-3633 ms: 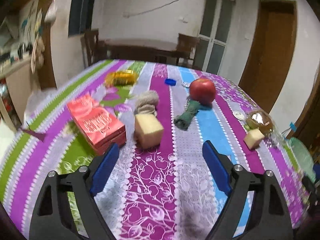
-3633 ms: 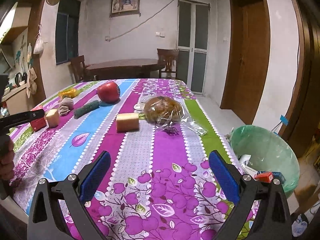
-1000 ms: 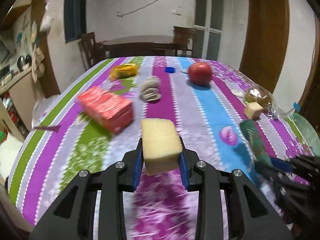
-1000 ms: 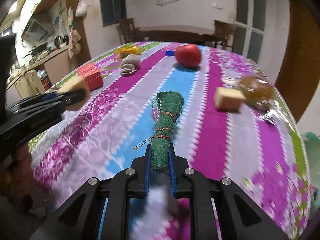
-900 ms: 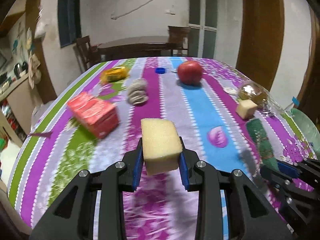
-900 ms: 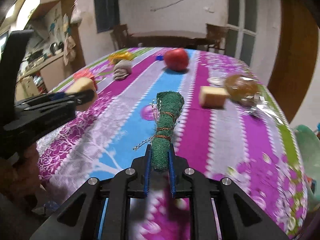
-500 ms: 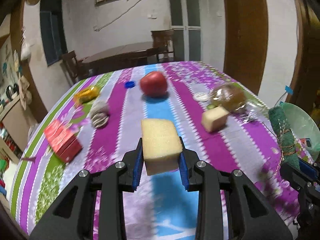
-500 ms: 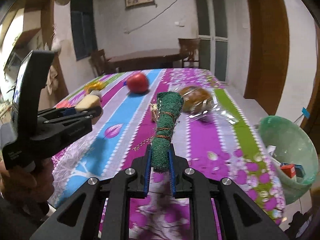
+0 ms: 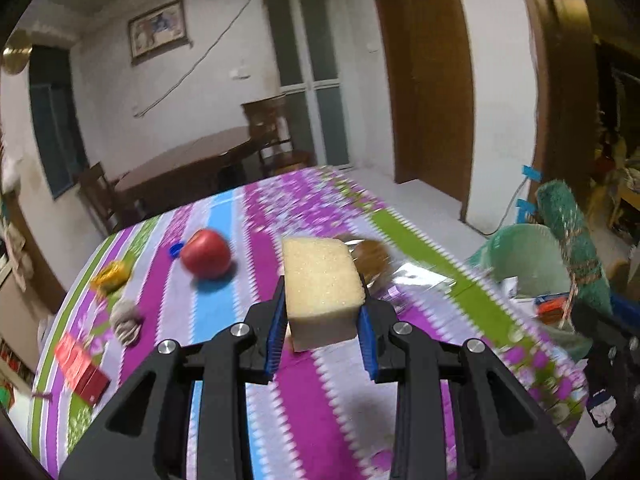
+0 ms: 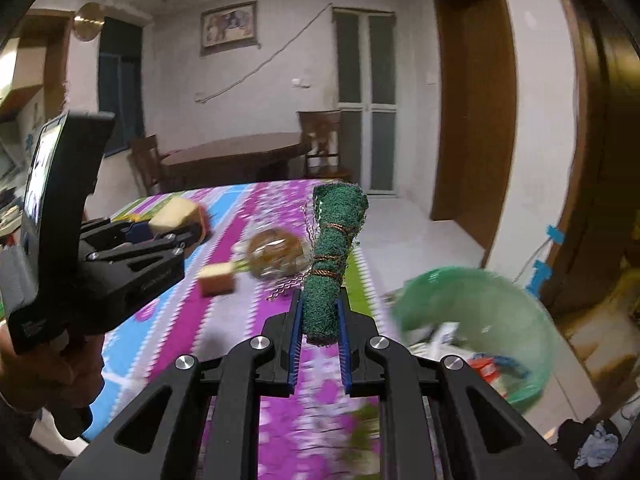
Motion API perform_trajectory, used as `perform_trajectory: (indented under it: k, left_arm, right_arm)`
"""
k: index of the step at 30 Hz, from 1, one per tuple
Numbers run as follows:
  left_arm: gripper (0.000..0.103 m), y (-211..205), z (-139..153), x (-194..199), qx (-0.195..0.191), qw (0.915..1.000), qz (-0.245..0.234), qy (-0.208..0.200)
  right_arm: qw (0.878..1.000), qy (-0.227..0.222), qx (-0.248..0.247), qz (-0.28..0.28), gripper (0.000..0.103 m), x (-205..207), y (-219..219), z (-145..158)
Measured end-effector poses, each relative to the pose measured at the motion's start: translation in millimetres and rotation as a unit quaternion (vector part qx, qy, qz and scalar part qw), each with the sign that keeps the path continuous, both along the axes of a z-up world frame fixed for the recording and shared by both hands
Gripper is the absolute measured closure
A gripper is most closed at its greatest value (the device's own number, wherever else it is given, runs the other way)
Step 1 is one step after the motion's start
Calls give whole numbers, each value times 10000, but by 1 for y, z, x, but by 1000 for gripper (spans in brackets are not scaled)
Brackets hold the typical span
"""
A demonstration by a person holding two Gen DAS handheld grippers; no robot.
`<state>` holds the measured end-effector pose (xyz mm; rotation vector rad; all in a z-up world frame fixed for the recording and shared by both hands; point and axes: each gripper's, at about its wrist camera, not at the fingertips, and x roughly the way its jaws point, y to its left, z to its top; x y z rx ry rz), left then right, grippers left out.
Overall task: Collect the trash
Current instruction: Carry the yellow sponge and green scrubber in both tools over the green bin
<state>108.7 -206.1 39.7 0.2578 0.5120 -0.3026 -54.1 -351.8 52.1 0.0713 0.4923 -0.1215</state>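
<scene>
Right wrist view shows the green-lined trash bin [image 10: 476, 312] just right of and beyond the jaws of the right gripper [image 10: 319, 334], clamped on a green scouring roll [image 10: 332, 256], while the left gripper [image 9: 322, 330] jaws clamp a yellow sponge [image 9: 320, 286].

I see the table [image 9: 400, 236] under a striped floral cloth; on it lie a red apple [image 9: 205, 254], blue cap [image 9: 175, 250], yellow wrapper [image 9: 110, 276], red box [image 9: 80, 364], wrapped bun [image 10: 276, 258] and sponge block [image 10: 216, 278].
</scene>
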Motion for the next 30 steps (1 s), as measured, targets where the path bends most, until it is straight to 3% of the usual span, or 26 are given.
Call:
perform_trajectory:
  k: [13, 30]
  left_arm:
    - [73, -86, 8, 0, 177, 9966, -786, -194]
    - [73, -166, 1, -1, 470, 9850, -1655, -105]
  right_arm:
    - [9954, 171, -284, -902, 86, -10, -101, 24]
    - [9881, 666, -355, -1341, 86, -3, -168, 22]
